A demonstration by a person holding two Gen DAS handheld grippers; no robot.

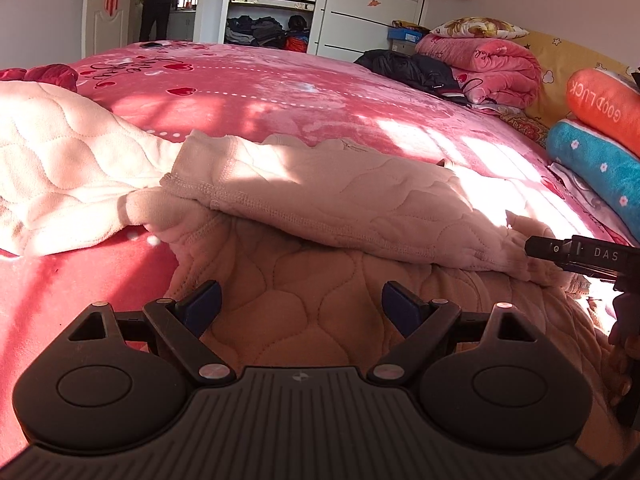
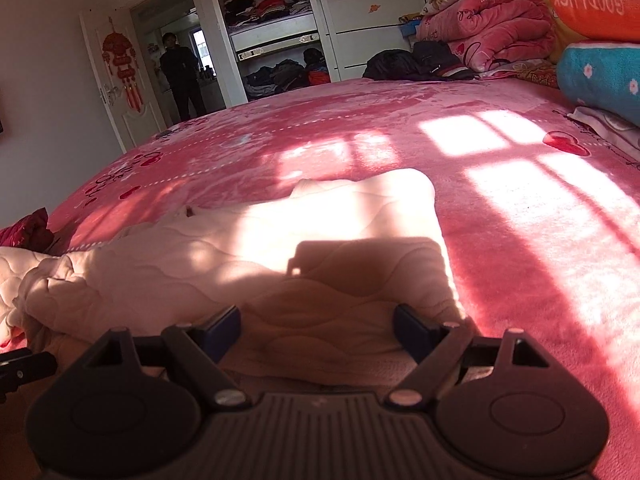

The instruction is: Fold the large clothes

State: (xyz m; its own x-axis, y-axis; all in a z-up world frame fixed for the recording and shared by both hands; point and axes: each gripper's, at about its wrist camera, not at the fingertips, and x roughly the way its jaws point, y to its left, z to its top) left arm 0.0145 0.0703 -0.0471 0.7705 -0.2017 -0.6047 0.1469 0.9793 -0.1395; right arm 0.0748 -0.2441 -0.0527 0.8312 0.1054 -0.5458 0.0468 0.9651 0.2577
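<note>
cream quilted garment [image 1: 320, 200] is laid partly folded on the pink bed blanket [image 1: 280, 92] | left gripper [image 1: 301, 300] jaws are spread wide, nothing is held | right gripper [image 2: 318, 326] jaws are spread wide over the garment | folded blankets [image 1: 492, 66] are piled behind

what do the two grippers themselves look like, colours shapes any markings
Both match: the left gripper and right gripper have a matte black ribbed body, two round black side discs, angled black linkage arms with silver pivot pins, and dark blue pads on the jaws. White letters "DAS" show on the right gripper's side in the left wrist view.
</note>
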